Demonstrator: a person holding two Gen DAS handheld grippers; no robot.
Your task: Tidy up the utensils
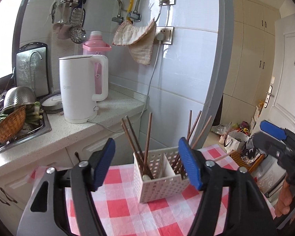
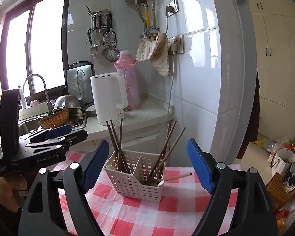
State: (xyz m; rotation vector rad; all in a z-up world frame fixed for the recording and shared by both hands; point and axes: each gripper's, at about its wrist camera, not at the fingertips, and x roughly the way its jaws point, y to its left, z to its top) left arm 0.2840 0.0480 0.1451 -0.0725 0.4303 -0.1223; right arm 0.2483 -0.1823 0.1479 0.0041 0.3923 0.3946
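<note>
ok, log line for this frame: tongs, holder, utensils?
left tongs: open, empty | right tongs: open, empty | holder: on checked cloth | chopsticks: upright in both compartments

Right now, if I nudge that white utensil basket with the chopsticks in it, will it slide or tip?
The white basket looks like thin perforated plastic, so probably light and apt to slide on the checked cloth. The tall chopsticks lean outward above its rim, so a high push might tip it.
</note>
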